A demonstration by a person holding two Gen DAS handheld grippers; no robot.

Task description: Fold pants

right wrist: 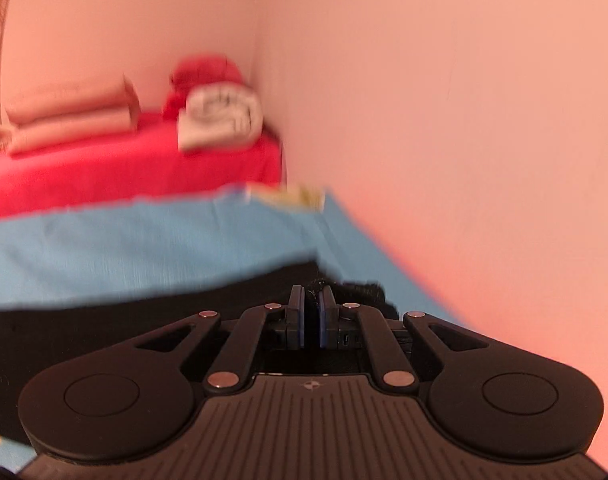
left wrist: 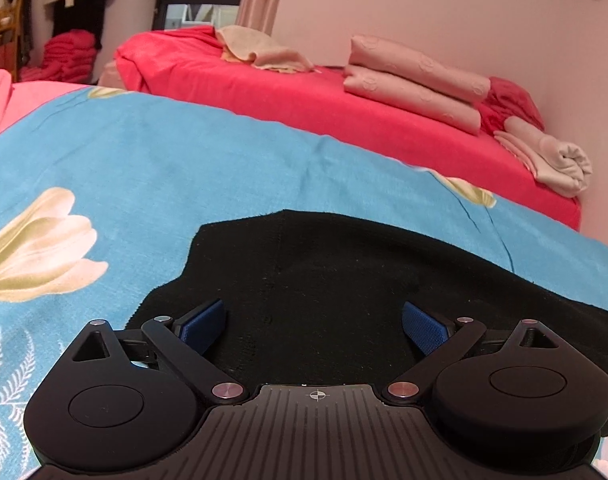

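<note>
Presently, a blue floral sheet (left wrist: 224, 168) is seen spread across the near surface, its lower part cut off by the gripper bodies. Beyond it a red-covered bed (left wrist: 304, 100) is observed, on which folded pink blankets (left wrist: 415, 76) are stacked against the wall. The black pants (left wrist: 323, 280) are laid flat on the blue sheet; their full outline is hidden, the near portion being covered by both tools. The left gripper (left wrist: 313, 322) is held over the pants with its blue pads wide apart and nothing between them. The right gripper (right wrist: 311, 312) is found pressed together on a dark bunched edge of the pants (right wrist: 144, 320); that view is blurred, so the fabric's detail cannot be made out.
</note>
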